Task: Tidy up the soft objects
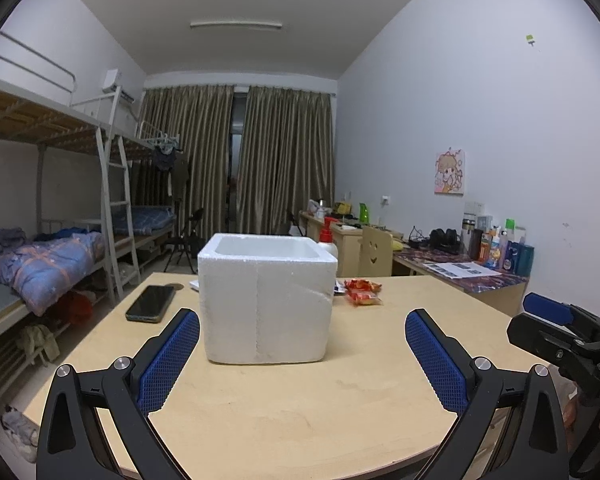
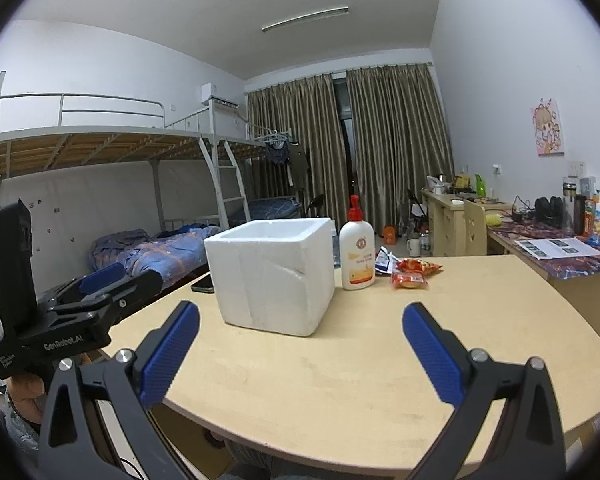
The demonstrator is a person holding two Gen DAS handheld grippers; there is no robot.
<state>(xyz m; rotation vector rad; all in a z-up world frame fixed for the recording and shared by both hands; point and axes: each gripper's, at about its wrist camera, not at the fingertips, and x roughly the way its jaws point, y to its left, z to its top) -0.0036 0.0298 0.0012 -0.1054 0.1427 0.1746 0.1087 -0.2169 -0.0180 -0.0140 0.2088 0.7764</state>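
A white foam box (image 1: 267, 299) stands open-topped on the round wooden table (image 1: 300, 408); it also shows in the right wrist view (image 2: 274, 274). Red snack packets (image 1: 362, 291) lie to its right, also seen in the right wrist view (image 2: 414, 274). A blue packet (image 2: 384, 261) lies behind them. My left gripper (image 1: 302, 354) is open and empty, just in front of the box. My right gripper (image 2: 301, 346) is open and empty, in front of the box and to its right. Each gripper shows at the edge of the other's view.
A black phone (image 1: 151, 303) lies left of the box. A white lotion bottle with a red pump (image 2: 357, 252) stands right of and behind it. A bunk bed (image 1: 40, 248) is at the left, a cluttered desk (image 1: 468, 268) along the right wall.
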